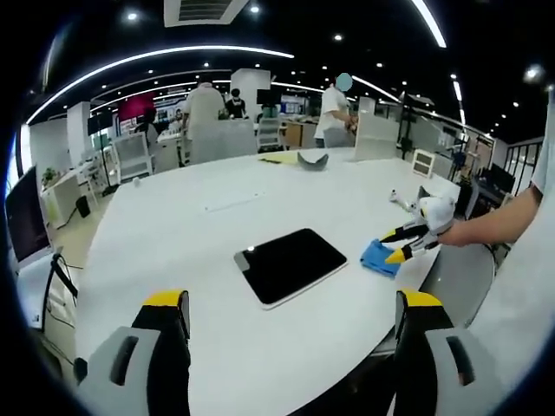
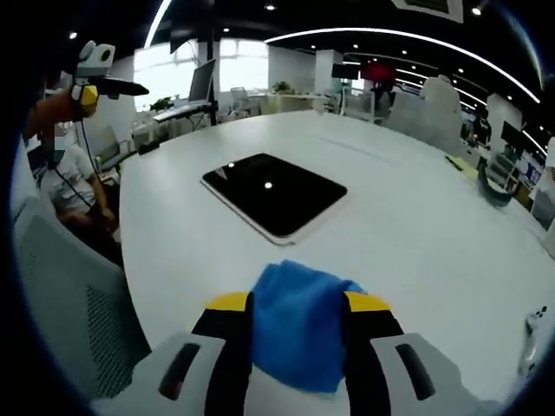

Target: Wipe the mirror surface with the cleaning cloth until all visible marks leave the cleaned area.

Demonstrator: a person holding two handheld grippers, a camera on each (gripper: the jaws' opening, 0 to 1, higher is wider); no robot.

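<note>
Gripping cloth (image 2: 299,325), right tool (image 2: 297,310) low

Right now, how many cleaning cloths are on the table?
1: a blue cloth between the right gripper's jaws at the table edge, beside the dark mirror. Others may be hidden.

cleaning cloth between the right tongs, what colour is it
Blue. The cleaning cloth shows best in the right gripper view, between the right tongs.
</note>
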